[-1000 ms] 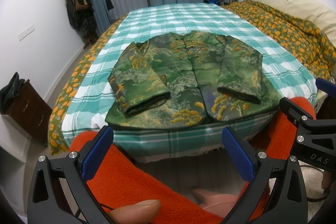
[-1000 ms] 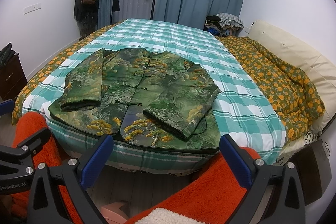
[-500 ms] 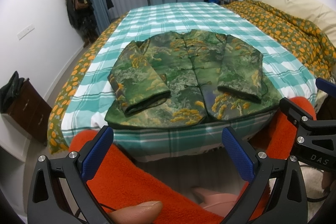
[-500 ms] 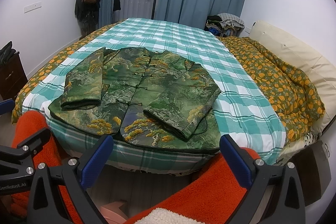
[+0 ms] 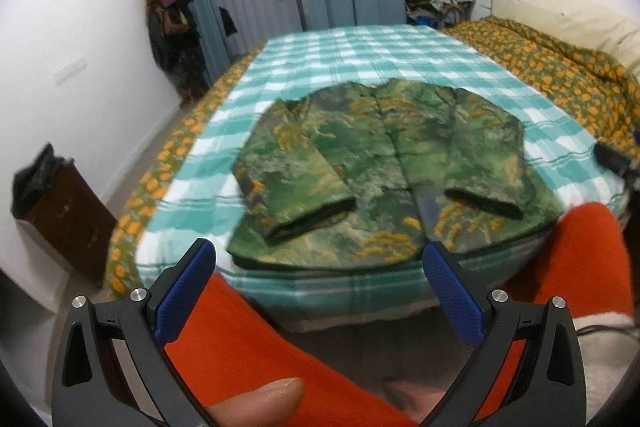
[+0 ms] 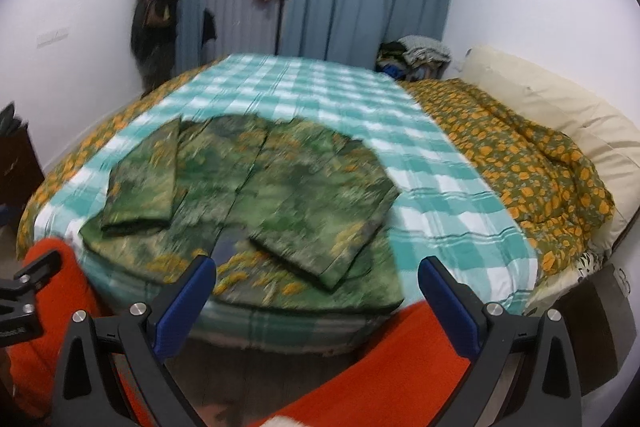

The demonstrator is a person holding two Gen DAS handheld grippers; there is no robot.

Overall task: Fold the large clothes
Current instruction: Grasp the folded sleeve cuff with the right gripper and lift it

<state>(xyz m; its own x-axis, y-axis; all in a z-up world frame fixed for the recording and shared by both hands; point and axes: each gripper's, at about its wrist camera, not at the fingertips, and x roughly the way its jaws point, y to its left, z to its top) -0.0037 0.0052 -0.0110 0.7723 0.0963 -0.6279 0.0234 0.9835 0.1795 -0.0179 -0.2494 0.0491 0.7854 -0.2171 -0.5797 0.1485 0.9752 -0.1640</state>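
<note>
Both pairs of fingers spread and empty, short of the jacket's near hem.

The left gripper (image 5: 318, 285) and right gripper (image 6: 316, 285) each hold nothing, blue pads wide apart, above the person's orange-clad legs. Ahead lies the jacket (image 5: 384, 171), flat on the near end of the bed (image 5: 360, 55), both sleeves folded in over the front, hem at the near edge, collar far; its long axis runs near to far. The left gripper faces the hem's left part, the right gripper its right corner, so neither looks nearer. No containers show.
</note>
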